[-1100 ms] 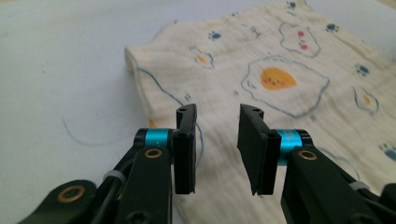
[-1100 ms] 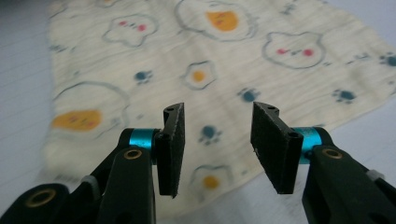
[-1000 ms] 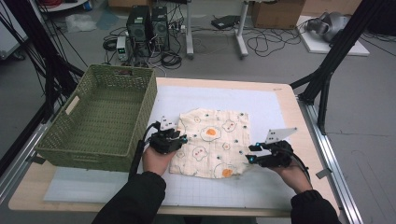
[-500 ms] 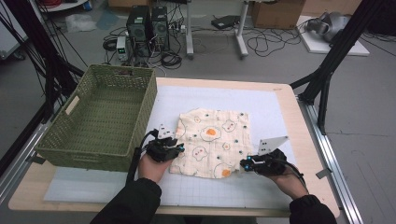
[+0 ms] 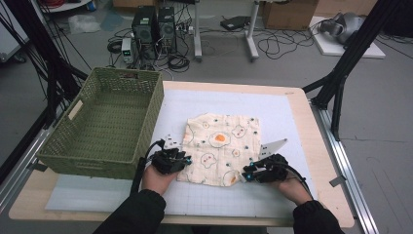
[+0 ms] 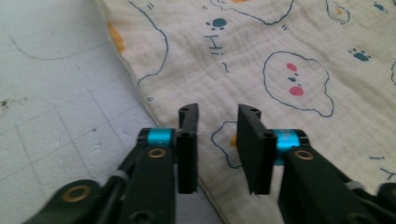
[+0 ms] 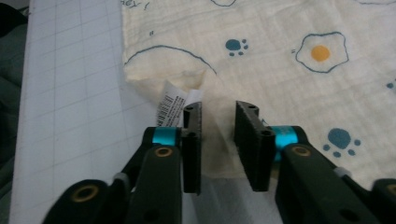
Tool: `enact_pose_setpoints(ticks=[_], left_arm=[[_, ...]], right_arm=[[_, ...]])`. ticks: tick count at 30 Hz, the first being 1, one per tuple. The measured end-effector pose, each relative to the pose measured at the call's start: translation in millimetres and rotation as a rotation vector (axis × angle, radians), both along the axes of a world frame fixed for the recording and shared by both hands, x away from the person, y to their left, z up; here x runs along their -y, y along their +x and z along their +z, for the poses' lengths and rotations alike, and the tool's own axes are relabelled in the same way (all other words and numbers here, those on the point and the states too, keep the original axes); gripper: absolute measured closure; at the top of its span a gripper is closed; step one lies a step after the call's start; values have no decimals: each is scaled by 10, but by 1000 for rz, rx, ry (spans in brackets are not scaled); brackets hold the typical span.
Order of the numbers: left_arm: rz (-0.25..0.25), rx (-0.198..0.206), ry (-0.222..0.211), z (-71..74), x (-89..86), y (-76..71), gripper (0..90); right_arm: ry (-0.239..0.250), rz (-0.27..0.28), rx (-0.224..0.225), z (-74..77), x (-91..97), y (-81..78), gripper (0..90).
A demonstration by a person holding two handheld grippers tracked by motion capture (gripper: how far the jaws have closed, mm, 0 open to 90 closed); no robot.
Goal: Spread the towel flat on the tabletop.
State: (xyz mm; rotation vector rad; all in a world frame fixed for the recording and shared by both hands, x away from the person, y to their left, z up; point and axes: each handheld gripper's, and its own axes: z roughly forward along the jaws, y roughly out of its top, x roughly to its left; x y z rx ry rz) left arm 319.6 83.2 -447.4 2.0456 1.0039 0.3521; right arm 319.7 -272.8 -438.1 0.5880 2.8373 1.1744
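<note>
A: Where is the printed cloth [image 5: 221,148] seen?

B: It is laid flat on the white mat [image 5: 272,109] of the bench [image 5: 297,105], beside the green basket [image 5: 104,122]; its near edge is reached by both tools.

A: How is the left hand-held gripper [image 5: 187,160] placed to it?

B: It is held at the near left corner of the cloth; in the left gripper view [image 6: 217,123] the cloth edge is seen running under and between the jaws; a gap is kept between them, and they have just been closing; the fabric is not yet pressed by the pads, so it is counted as open.

A: And the right hand-held gripper [image 5: 245,175]?

B: It is set at the near right corner; in the right gripper view [image 7: 217,121] a small raised fold of cloth is seen between the jaws, with the white label [image 7: 175,105] just beside the left jaw; the jaws have just been opening a little; a gap is seen, and no firm pinch can be told.
</note>
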Motion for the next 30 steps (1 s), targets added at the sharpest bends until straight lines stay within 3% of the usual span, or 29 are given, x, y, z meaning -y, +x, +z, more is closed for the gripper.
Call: enact_pose_setpoints(ticks=[2,3,10,12,13,15,18,20,23,25,26,28,30], left_arm=[[0,-10,-7,4,2,-3,879],[1,-9,2,12,4,-13,891],[-36,-15,-23,62,-22,-147,895],[-45,-10,-29,87,-32,-179,893],[-48,-4,-24,101,-42,-190,886],[-42,-11,-16,105,-50,-190,729],[-56,-19,-5,100,-38,-218,648],[-78,-20,3,87,-18,-243,628],[-99,-22,35,43,15,-250,681],[-101,-16,33,34,3,-247,817],[-99,-23,28,36,-9,-241,866],[-101,-27,29,44,-16,-250,887],[-108,-31,32,51,-28,-272,891]], right_arm=[[-7,11,17,13,-4,-15,867],[-8,15,23,32,7,-21,874],[-10,67,3,235,255,-218,882],[7,95,-35,265,357,-296,880],[7,97,-32,271,389,-316,870],[27,65,-31,272,458,-323,799],[57,45,-25,237,457,-295,726],[34,57,-30,170,400,-286,684],[2,61,-33,64,314,-271,683],[-27,60,-32,11,268,-260,729],[-14,55,-19,6,262,-258,775],[-16,56,-18,-3,251,-261,865],[-7,73,-24,-12,251,-264,887]])
